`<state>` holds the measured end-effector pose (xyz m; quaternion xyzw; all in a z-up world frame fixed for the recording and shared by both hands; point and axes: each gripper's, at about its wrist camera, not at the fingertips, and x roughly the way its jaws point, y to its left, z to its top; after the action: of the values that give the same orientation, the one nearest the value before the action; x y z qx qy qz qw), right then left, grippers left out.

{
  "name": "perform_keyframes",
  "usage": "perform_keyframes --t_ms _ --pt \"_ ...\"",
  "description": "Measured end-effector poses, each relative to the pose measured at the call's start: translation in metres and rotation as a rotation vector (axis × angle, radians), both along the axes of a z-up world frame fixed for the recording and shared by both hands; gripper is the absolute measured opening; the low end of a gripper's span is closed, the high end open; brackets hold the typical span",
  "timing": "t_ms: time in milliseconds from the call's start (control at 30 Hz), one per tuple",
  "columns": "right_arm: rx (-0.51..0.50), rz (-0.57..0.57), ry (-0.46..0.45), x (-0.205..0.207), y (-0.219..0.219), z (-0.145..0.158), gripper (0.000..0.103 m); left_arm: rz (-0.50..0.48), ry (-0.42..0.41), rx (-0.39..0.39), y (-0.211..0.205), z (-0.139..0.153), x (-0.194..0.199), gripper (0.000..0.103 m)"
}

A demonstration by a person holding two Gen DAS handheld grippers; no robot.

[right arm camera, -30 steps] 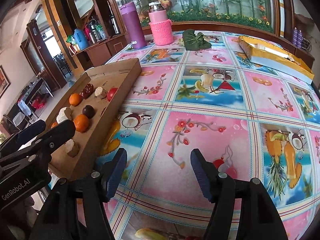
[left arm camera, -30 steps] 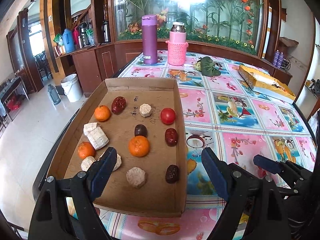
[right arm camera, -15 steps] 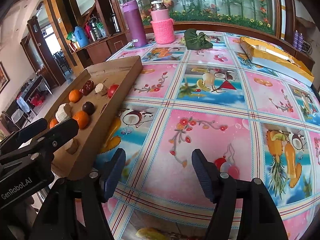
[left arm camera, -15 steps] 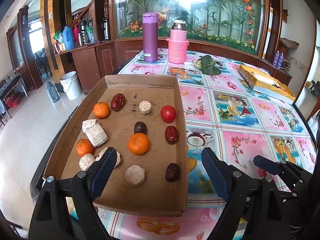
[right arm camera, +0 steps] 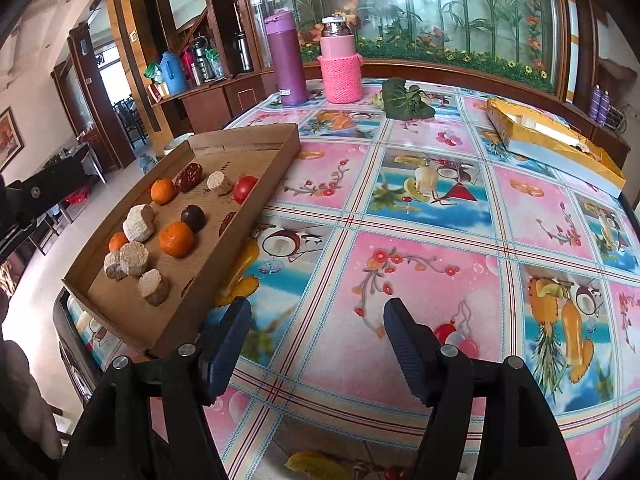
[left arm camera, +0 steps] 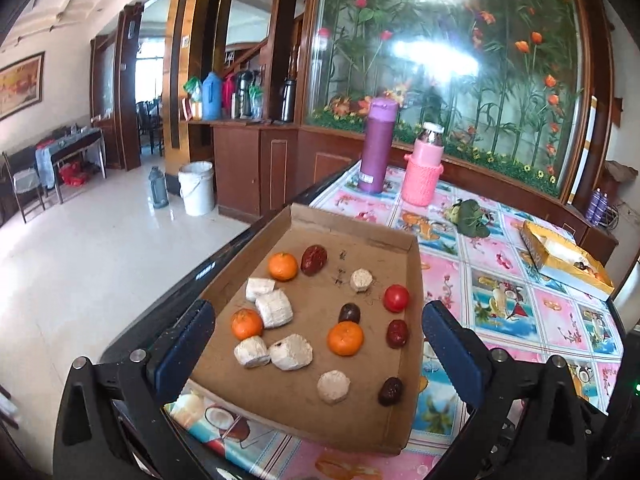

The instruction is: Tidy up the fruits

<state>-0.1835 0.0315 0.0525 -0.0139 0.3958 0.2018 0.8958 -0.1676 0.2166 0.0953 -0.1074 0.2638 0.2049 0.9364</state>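
A shallow cardboard tray [left arm camera: 412, 276] lies at the table's left edge. It holds three oranges, the nearest [left arm camera: 345, 338], a red tomato [left arm camera: 396, 298], several dark red dates such as one near the front [left arm camera: 391, 391], and several pale cut chunks [left arm camera: 291, 352]. My left gripper [left arm camera: 316, 344] is open and empty, above the tray's near half. The tray also shows in the right wrist view [right arm camera: 224, 256]. My right gripper [right arm camera: 316, 344] is open and empty over the bare tablecloth right of the tray.
A purple flask [right arm camera: 286, 64] and a pink knit-covered bottle [right arm camera: 340, 66] stand at the table's far edge. A green leaf bundle [right arm camera: 404, 98] lies beside them. A yellow box [right arm camera: 552, 140] sits at the far right. The floor drops off left of the tray.
The left gripper has risen and swung left, so the tray sits more to the right in its view. The right gripper has shifted slightly. Both stay open.
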Motion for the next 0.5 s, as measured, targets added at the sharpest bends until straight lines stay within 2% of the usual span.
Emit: perform_keyframes --t_ms 133,300,500 --pt "-0.018 0.015 -0.027 -0.006 0.006 0.003 0.076 0.041 0.021 -0.037 0.008 -0.004 -0.001 0.103" --pt "-0.029 0.028 -0.049 -0.011 0.011 0.006 0.076 0.067 -0.018 -0.017 0.009 -0.005 -0.009 0.103" --pt "-0.046 0.053 -0.062 -0.016 0.021 0.007 0.076 0.061 0.002 0.009 0.008 -0.007 -0.007 0.103"
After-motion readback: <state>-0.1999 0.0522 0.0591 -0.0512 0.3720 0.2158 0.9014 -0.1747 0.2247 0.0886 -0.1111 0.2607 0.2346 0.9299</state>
